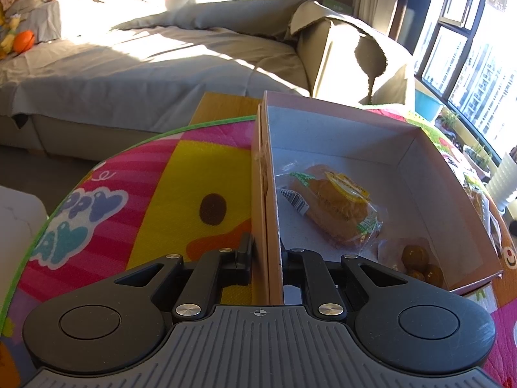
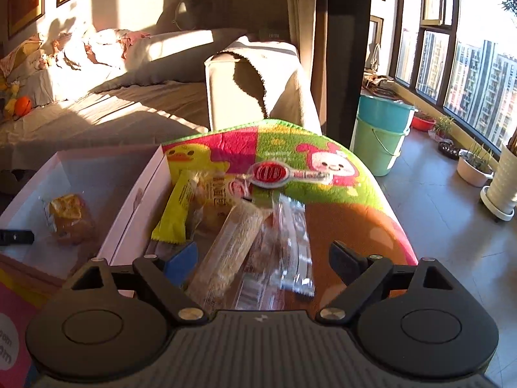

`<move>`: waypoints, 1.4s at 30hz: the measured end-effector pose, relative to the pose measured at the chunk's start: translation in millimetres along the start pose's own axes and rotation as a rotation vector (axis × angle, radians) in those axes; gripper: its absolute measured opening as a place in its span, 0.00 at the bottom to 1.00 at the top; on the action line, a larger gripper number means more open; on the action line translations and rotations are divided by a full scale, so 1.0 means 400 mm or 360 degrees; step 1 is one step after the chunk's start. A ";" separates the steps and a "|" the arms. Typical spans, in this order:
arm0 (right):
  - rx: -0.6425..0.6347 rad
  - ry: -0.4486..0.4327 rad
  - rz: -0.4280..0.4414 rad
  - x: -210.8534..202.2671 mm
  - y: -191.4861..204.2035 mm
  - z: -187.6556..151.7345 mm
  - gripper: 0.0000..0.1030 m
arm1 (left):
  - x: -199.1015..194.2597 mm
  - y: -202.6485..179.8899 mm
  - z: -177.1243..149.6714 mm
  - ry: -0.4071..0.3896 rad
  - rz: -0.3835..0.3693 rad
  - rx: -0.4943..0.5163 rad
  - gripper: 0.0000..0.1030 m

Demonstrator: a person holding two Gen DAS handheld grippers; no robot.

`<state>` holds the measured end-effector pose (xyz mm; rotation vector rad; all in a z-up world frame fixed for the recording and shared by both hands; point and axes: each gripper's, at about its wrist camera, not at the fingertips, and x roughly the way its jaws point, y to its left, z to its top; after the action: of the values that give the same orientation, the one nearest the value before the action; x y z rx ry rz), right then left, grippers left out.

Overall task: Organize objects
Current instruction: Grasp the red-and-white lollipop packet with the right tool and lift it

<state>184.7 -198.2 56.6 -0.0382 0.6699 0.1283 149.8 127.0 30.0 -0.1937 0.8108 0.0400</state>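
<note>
Snacks lie just ahead of your right gripper (image 2: 263, 260), jaws wide and empty; the long pale clear-wrapped biscuit roll (image 2: 226, 252) runs nearly along your pointing line. Your left gripper (image 1: 267, 258) stays out, clenched on the pink cardboard box (image 1: 273, 213) wall.

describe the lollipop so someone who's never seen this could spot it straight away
Start at the open box on the cartoon mat; beside it lies a pile of wrapped snacks. At the pile's far end, toward the window, lies the lollipop. It alone has a round red head with a stick pointing toward the window; its neighbours are long or blocky packets.
</note>
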 end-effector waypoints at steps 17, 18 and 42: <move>0.0429 0.0277 -0.0176 0.451 -0.167 0.224 0.50 | -0.005 -0.010 0.003 0.0033 0.0037 0.0000 0.12; 0.0463 0.0319 -0.0157 0.451 -0.179 0.212 0.50 | -0.005 -0.009 0.003 0.0031 0.0038 -0.0001 0.12; 0.0058 0.0310 0.0169 0.351 -0.119 0.139 0.31 | -0.015 -0.015 -0.004 0.0043 0.0029 0.0031 0.13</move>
<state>334.3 -226.3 12.5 0.0200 0.8693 0.2164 145.3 120.9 34.3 -0.1690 0.8397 0.0466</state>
